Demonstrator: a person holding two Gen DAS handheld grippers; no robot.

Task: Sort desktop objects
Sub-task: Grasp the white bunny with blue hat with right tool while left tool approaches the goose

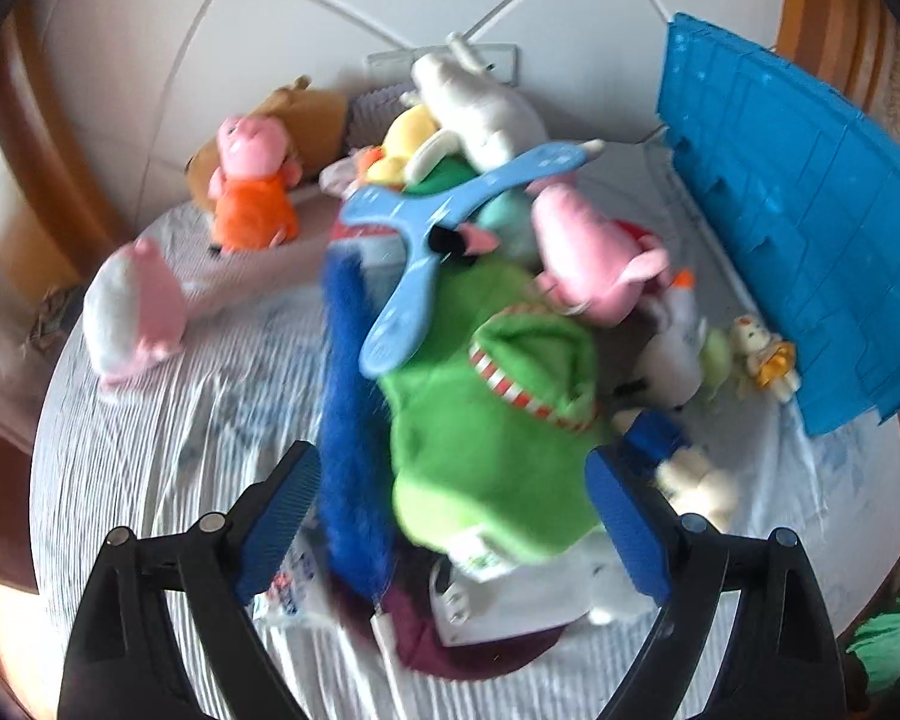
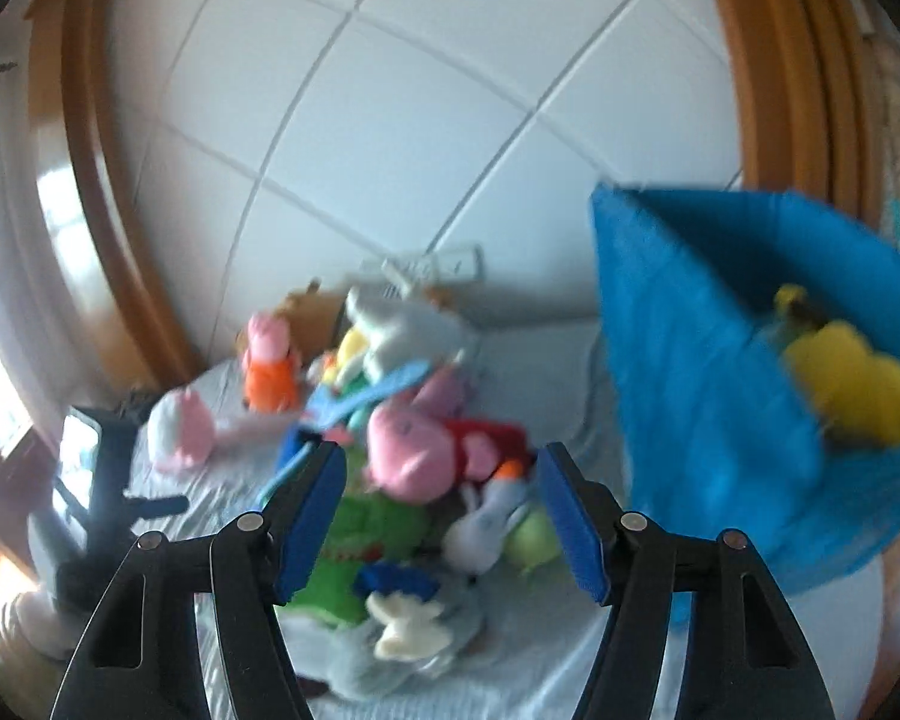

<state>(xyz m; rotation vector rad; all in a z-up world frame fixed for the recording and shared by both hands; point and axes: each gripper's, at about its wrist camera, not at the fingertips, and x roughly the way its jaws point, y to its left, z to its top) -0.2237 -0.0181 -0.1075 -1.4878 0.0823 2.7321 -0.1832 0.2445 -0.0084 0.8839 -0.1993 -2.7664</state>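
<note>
A heap of plush toys lies on the striped cloth [image 1: 168, 420]. On top is a blue three-armed boomerang [image 1: 432, 222], below it a green plush [image 1: 486, 432], a blue furry toy [image 1: 348, 420] and a pink pig plush [image 1: 594, 252]. My left gripper [image 1: 456, 516] stands open just above the heap, with the green plush between its fingers and neither pad pressing on it. My right gripper [image 2: 441, 519] is open and empty, farther back from the same heap, where the pink pig [image 2: 414, 450] and green plush [image 2: 354, 546] show beyond it.
A blue fabric bin [image 2: 690, 372] stands at the right with a yellow plush [image 2: 852, 384] inside; its side [image 1: 810, 210] shows at the left wrist view's right edge. An orange-dressed pig [image 1: 252, 186] and a white-pink plush [image 1: 132, 312] sit apart at the left. A tiled wall [image 2: 390, 120] is behind.
</note>
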